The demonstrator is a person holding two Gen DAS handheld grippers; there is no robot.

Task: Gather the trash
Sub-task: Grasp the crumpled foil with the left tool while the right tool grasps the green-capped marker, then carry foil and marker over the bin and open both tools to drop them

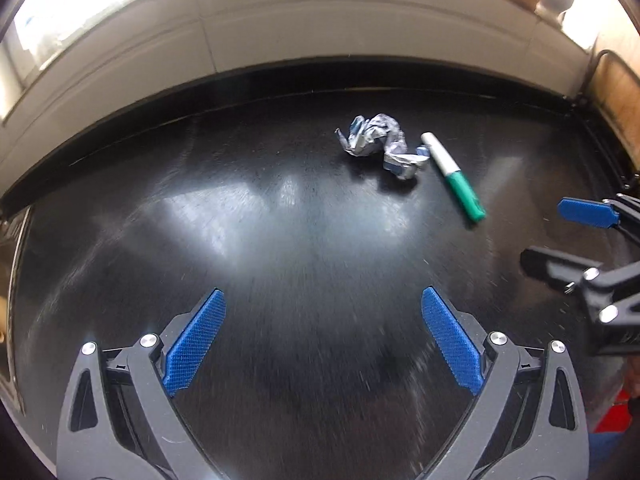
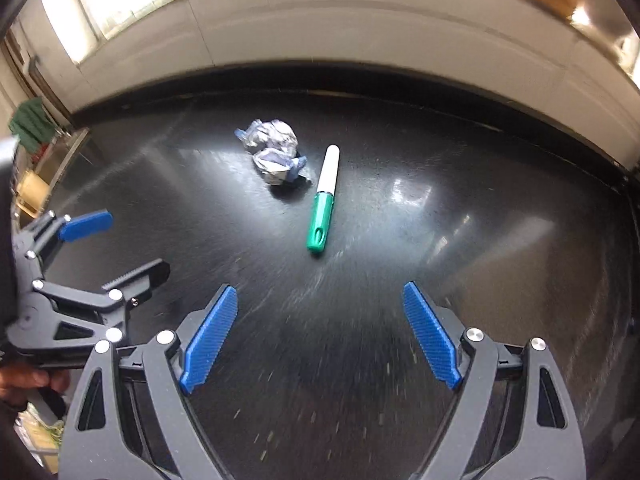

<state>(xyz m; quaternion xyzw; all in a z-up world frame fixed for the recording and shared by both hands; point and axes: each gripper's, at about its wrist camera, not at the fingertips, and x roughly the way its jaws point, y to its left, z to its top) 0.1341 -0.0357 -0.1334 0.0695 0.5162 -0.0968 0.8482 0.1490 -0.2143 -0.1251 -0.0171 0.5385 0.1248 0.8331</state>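
While both grippers hover over the black table (image 1: 280, 240), the left gripper (image 1: 323, 300) has its jaws spread wide, gripping nothing. Right gripper (image 2: 320, 296) likewise, wide apart and bare. Wad (image 1: 378, 146) lies at one o'clock from the left gripper, touching the marker (image 1: 452, 176).

Glossy black tabletop (image 1: 304, 240), scuffed, with bright window reflections. Pale wall (image 1: 320, 28) behind its far edge. Overexposed windows (image 1: 92, 4) above. Green cloth (image 2: 30, 122) at far left.
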